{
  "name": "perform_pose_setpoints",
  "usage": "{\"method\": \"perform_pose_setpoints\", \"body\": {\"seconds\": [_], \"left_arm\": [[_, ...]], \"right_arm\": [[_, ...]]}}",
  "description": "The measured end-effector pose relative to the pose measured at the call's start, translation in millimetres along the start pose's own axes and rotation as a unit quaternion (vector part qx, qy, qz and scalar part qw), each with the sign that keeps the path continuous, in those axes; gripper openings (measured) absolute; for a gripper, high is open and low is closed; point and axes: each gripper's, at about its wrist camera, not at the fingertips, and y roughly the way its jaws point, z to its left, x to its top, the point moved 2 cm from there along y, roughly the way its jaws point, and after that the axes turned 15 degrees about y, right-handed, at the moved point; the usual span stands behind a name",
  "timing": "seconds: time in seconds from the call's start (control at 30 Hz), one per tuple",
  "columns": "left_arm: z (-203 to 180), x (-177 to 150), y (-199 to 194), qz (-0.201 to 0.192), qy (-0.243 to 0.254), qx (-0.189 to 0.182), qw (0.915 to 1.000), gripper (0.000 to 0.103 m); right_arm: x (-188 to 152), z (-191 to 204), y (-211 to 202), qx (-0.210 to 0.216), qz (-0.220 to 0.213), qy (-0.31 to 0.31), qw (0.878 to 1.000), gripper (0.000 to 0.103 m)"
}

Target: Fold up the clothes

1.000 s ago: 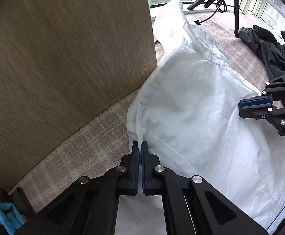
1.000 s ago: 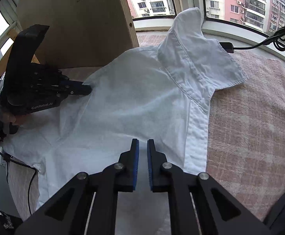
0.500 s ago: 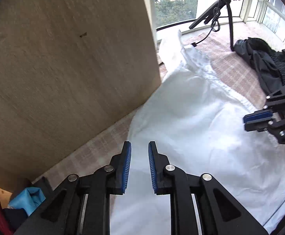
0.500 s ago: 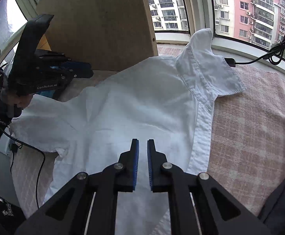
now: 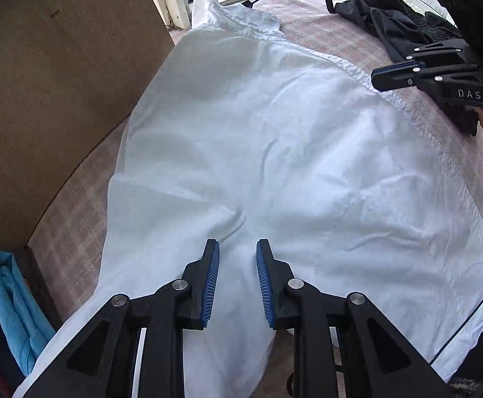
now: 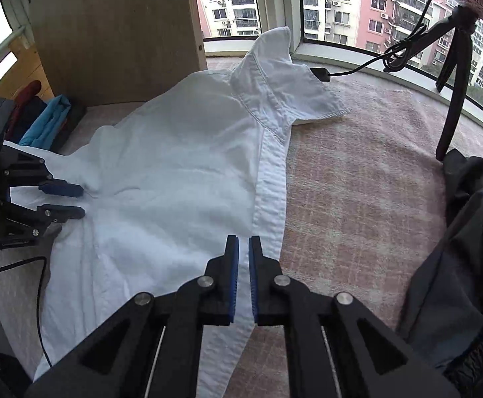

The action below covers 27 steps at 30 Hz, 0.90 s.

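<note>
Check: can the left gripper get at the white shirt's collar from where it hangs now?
Probably yes. The left gripper, jaws apart and empty, hangs over the white shirt; only flat cloth lies between it and the collar, though that sits at the far end.

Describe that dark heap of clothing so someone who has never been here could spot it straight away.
Start at the curved window and the pink checked cloth spread below it. At the cloth's right edge, beside the foot of a black tripod, lies the dark garment. It is crumpled and nearly black, whereas the white shirt is spread flat.

Soft overcast daylight enters through the windows (image 6: 341, 6) along the top of the frame; shadows stay faint, focus sharp, fisheye bending and darkening the edges.
</note>
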Motion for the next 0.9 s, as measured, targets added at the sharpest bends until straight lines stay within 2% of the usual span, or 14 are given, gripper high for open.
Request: {"method": "perform_pose_setpoints", "body": {"seconds": [0.07, 0.13, 0.17, 0.23, 0.27, 0.3, 0.33, 0.4, 0.47, 0.57, 0.67, 0.7, 0.8, 0.9], "left_arm": [[-11, 5, -13, -0.028, -0.001, -0.023, 0.9993, 0.019], [-29, 3, -13, -0.027, 0.021, -0.039, 0.9987, 0.024], [-36, 0, -7, -0.015, 0.03, -0.04, 0.9987, 0.024], [-44, -7, 24, 0.031, 0.033, -0.014, 0.9989, 0.023], [-45, -13, 31, 0.044, 0.031, 0.0, 0.9986, 0.022], [-41, -23, 23, 0.041, 0.019, 0.006, 0.999, 0.022], [-36, -34, 11, 0.035, -0.004, 0.008, 0.9993, 0.021], [-28, -56, -14, 0.024, -0.038, 0.02, 0.9988, 0.021], [-31, -76, -38, 0.007, -0.059, 0.015, 0.9981, 0.019], [-35, -107, -74, -0.02, -0.09, 0.008, 0.9957, 0.019], [-53, -98, -66, -0.047, -0.101, -0.01, 0.9937, 0.021], [-58, -97, -66, -0.055, -0.103, -0.018, 0.993, 0.022], [-62, -113, -89, -0.079, -0.106, -0.034, 0.9907, 0.022], [-55, -137, -121, -0.101, -0.118, -0.02, 0.9877, 0.022]], "right_arm": [[-11, 30, 12, 0.043, 0.015, -0.018, 0.999, 0.008], [-23, 57, 26, 0.081, 0.033, -0.034, 0.996, 0.008], [-29, 66, 36, 0.084, 0.048, -0.041, 0.994, 0.008], [-38, 70, 51, 0.055, 0.06, -0.065, 0.995, 0.008], [-39, 65, 53, 0.034, 0.059, -0.065, 0.996, 0.002], [-37, 56, 49, 0.01, 0.054, -0.051, 0.997, 0.002], [-35, 47, 38, -0.004, 0.047, -0.036, 0.998, 0.002], [-37, 34, 4, -0.003, 0.029, -0.009, 1.0, 0.008], [-46, 38, -29, 0.021, 0.02, -0.004, 1.0, 0.008], [-74, 70, -66, 0.084, 0.02, -0.014, 0.996, 0.009], [-115, 114, -63, 0.159, 0.06, -0.02, 0.985, 0.009], [-130, 128, -54, 0.163, 0.075, -0.027, 0.983, 0.009], [-176, 155, -17, 0.138, 0.125, -0.045, 0.982, 0.009], [-218, 170, 11, 0.126, 0.179, -0.045, 0.975, 0.009]]}}
